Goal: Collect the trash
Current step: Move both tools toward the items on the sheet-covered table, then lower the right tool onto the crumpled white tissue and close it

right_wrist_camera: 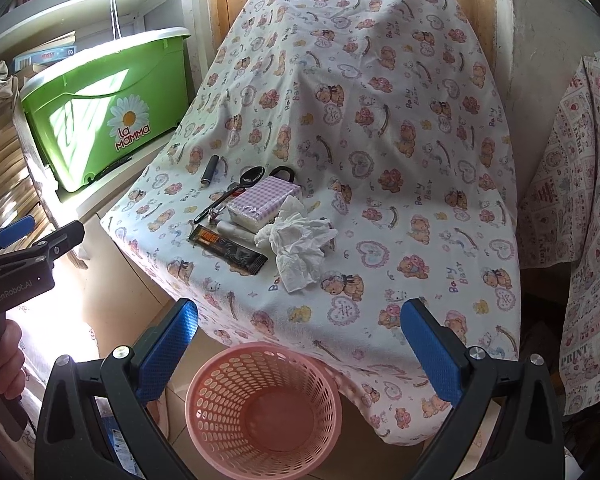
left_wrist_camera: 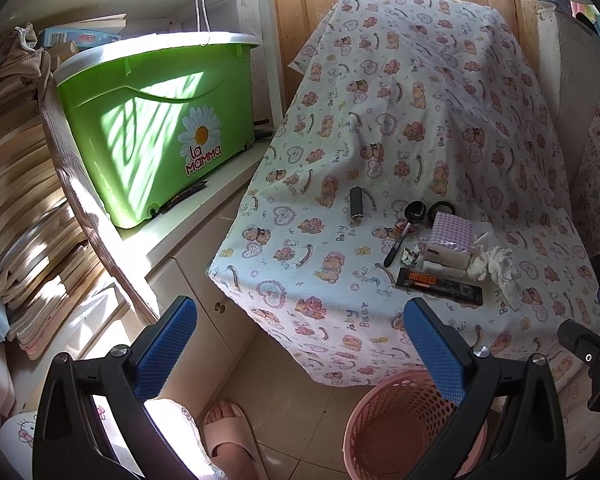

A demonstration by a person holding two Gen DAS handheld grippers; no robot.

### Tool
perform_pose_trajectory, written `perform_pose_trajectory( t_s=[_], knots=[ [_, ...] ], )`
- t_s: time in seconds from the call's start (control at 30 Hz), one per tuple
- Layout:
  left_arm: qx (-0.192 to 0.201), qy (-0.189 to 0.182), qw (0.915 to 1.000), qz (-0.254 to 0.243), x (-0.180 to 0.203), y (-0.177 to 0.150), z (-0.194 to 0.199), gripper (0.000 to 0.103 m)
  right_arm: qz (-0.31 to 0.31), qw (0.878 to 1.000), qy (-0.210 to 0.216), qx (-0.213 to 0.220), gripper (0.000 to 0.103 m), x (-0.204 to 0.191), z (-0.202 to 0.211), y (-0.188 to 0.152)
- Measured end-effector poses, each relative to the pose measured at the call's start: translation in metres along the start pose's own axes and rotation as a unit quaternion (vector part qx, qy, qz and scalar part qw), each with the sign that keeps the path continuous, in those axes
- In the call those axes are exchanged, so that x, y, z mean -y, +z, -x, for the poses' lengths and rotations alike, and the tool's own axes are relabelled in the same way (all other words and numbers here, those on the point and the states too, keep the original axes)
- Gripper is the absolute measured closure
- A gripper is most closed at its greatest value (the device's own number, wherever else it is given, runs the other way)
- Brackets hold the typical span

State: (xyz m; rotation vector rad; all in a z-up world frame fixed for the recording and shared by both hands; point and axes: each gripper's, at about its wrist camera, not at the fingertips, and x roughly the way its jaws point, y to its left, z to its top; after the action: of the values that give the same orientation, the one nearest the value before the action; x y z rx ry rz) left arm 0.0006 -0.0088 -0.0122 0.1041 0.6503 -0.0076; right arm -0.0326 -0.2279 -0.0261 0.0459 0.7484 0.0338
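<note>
The left gripper [left_wrist_camera: 300, 348] and the right gripper [right_wrist_camera: 300, 344] both hang with jaws spread wide and nothing between them, short of the cloth-covered table [right_wrist_camera: 380, 128]; on that cloth a crumpled white tissue [right_wrist_camera: 296, 246] touches the purple checked tissue pack [right_wrist_camera: 266, 202], a dark snack wrapper [right_wrist_camera: 230, 250] lies just beside it; the pink basket [right_wrist_camera: 264, 404] stands on the floor below the table's near edge, holding nothing visible.

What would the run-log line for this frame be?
phase: pre-grasp | left gripper: open, empty | right gripper: open, empty | crumpled tissue, black wrapper: on cloth | pink basket: on floor, looks empty
</note>
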Motion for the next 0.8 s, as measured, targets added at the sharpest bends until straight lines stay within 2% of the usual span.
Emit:
perform_pose_trajectory(
  t_s=[0.43, 0.6, 0.8],
  knots=[
    [-0.029, -0.01, 0.9994, 0.013, -0.004, -0.003, -0.01, 0.001, 0.005, 1.0, 0.003, -0.006, 0.001, -0.004, -0.005, -0.002],
    [-0.035, -0.01, 0.9993, 0.003, 0.001, -0.004, -0.012, 0.001, 0.009, 0.999, 0.029, -0.015, 0.001, -0.008, -0.008, -0.003],
    [-0.066, -0.013, 0.9977, 0.0, 0.003, -0.008, -0.024, 0.002, 0.006, 0.999, 0.03, -0.018, 0.001, -0.008, -0.012, -0.003]
  ],
)
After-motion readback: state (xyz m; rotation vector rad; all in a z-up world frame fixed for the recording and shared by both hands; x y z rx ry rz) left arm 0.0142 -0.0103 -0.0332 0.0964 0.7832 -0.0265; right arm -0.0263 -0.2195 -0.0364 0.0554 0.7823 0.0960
